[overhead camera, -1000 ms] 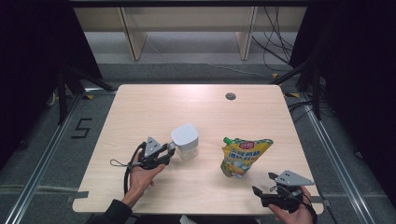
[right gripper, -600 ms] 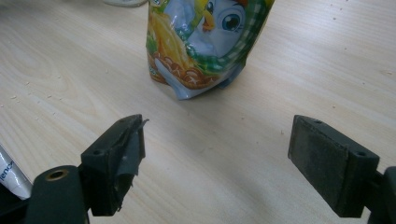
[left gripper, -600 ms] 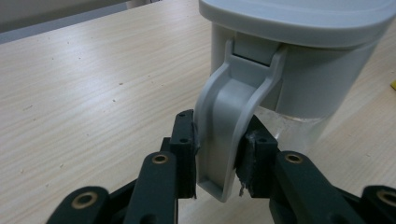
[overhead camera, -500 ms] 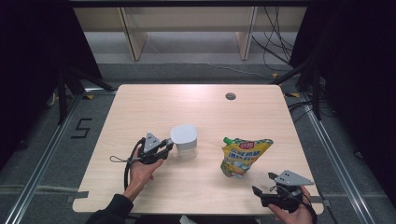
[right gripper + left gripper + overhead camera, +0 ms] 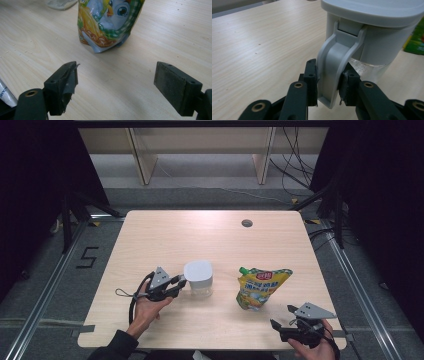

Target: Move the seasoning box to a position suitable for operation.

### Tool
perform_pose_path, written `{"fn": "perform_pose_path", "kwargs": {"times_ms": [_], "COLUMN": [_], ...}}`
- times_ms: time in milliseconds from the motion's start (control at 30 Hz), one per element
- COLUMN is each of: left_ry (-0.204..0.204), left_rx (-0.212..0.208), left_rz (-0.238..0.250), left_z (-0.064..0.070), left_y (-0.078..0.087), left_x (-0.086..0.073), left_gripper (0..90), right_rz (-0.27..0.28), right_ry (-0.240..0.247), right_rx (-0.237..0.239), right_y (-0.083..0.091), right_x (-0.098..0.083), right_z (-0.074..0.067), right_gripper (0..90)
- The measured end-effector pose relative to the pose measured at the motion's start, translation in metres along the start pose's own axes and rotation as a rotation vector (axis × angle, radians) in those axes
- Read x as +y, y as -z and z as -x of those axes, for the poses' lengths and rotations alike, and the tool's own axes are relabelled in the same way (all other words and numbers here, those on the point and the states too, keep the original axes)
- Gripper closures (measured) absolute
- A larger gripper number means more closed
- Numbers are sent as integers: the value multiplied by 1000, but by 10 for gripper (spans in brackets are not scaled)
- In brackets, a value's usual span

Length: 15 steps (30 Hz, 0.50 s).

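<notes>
A clear container (image 5: 198, 278) with a grey-white lid stands left of the table's middle. A grey latch (image 5: 332, 72) hangs down the side of the container (image 5: 374, 37). My left gripper (image 5: 181, 282) (image 5: 329, 86) reaches in from the left; its jaws have just been closing and now pinch that latch from both sides. A yellow-green spouted pouch (image 5: 260, 286) (image 5: 107, 22) lies to the right of the container. Near the table's front right corner, my right gripper (image 5: 282, 316) (image 5: 116, 82) stands wide open with bare wood between its pads, short of the pouch.
The wooden table (image 5: 200, 235) has a round cable hole (image 5: 246, 223) at the back right. A white labelled object (image 5: 6, 96) lies at the lower left edge of the right gripper view. Dark floor and rails surround the table.
The left gripper's jaws have narrowed onto the container's latch, with the hand shifting only slightly. The right gripper and the pouch have kept still.
</notes>
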<state>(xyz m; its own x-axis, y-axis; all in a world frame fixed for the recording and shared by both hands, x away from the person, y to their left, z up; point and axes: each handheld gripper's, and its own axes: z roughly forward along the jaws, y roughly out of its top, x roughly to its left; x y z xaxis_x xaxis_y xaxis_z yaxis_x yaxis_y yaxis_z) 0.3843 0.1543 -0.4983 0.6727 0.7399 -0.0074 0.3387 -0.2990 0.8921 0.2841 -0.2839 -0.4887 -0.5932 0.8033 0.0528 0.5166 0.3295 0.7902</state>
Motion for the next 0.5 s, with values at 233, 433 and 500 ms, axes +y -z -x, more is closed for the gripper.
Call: {"fn": "perform_pose_path", "kwargs": {"times_ms": [233,433,500], "left_ry": [-16,-36,-48], "left_rx": [-33,-58,-68], "left_rz": [-16,-16,-18], "left_z": [11,19,23], "left_y": [7,13,16], "left_x": [-2,-6,-7], "left_gripper": [700,699,699], "right_rz": [7,-13,-13], "right_ry": [13,-16,-15], "right_rx": [-11,8,-1], "right_y": [0,0,0], "right_x": [0,0,0], "right_z": [1,-1,-2], "right_gripper": [202,202,203]}}
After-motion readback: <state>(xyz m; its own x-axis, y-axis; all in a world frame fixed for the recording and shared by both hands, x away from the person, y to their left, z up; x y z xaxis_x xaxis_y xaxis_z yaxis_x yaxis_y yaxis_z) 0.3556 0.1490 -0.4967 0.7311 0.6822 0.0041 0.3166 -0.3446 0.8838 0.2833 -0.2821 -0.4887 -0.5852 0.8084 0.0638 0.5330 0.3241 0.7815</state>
